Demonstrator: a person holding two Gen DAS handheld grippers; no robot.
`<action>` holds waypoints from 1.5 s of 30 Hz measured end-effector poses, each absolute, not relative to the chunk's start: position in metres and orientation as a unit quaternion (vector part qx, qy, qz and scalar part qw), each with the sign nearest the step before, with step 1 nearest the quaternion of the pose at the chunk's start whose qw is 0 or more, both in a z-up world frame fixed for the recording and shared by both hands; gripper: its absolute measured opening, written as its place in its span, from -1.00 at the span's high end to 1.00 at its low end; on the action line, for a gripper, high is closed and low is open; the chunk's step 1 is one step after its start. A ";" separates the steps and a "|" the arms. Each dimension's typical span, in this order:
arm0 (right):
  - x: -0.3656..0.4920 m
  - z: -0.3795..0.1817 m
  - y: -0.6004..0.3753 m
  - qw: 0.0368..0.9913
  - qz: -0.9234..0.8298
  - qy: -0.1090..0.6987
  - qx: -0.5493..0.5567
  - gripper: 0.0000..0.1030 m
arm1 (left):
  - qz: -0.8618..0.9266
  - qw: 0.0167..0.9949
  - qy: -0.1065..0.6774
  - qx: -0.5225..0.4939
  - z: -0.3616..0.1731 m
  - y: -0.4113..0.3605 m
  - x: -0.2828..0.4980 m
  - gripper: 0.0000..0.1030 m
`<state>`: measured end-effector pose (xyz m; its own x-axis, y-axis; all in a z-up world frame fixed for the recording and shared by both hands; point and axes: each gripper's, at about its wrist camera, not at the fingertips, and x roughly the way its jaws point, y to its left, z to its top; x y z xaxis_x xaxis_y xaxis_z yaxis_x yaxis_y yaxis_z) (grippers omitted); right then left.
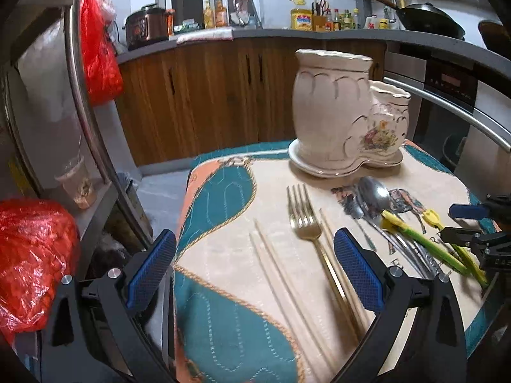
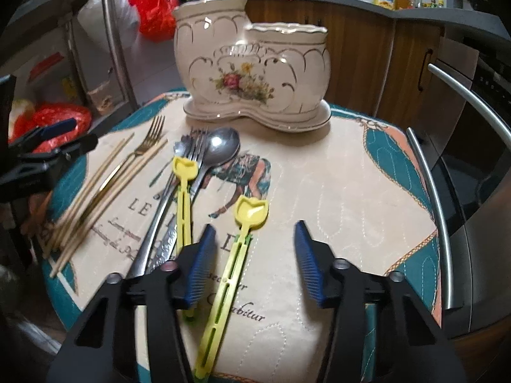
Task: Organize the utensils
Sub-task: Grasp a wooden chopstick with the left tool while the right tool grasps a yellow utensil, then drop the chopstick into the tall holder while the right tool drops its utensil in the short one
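Observation:
A cream ceramic two-part utensil holder (image 1: 345,121) (image 2: 255,70) stands at the back of a patterned cushion top (image 1: 223,191) (image 2: 335,185). A gold fork (image 1: 306,223) (image 2: 140,153) and wooden chopsticks (image 1: 281,274) (image 2: 95,198) lie at the left. A steel spoon (image 1: 373,191) (image 2: 220,150), steel forks (image 2: 193,146) and two yellow plastic spoons (image 2: 246,220) (image 1: 421,242) lie in the middle. My left gripper (image 1: 255,265) is open over the chopsticks and gold fork. My right gripper (image 2: 254,255) is open around a yellow spoon's handle.
Wooden cabinets (image 1: 207,95) and a grey counter (image 1: 319,33) with bottles stand behind. Red plastic bags (image 1: 35,255) and a metal rack (image 1: 89,111) are at the left. An oven with a steel handle (image 2: 447,223) is at the right.

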<state>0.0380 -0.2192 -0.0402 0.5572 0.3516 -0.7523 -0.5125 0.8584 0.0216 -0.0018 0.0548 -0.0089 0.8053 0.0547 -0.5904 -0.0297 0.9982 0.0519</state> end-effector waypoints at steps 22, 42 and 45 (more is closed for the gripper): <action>0.045 -0.036 -0.219 0.883 0.252 0.385 -0.090 0.78 | 0.022 0.917 0.397 0.042 -0.032 0.052 -0.001 0.19; 0.047 -0.029 -0.236 0.881 0.277 0.383 -0.017 0.79 | -0.005 0.918 0.397 -0.015 -0.026 0.058 0.012 0.88; 0.044 -0.019 -0.243 0.888 0.284 0.362 0.006 0.79 | -0.023 0.934 0.355 -0.025 -0.007 0.059 0.006 0.88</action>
<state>0.0440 -0.2425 -0.0191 0.5769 0.5081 -0.6396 -0.4999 0.8389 0.2155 0.0057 0.0585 -0.0073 0.7474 -0.0611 -0.6616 0.0249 0.9976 -0.0639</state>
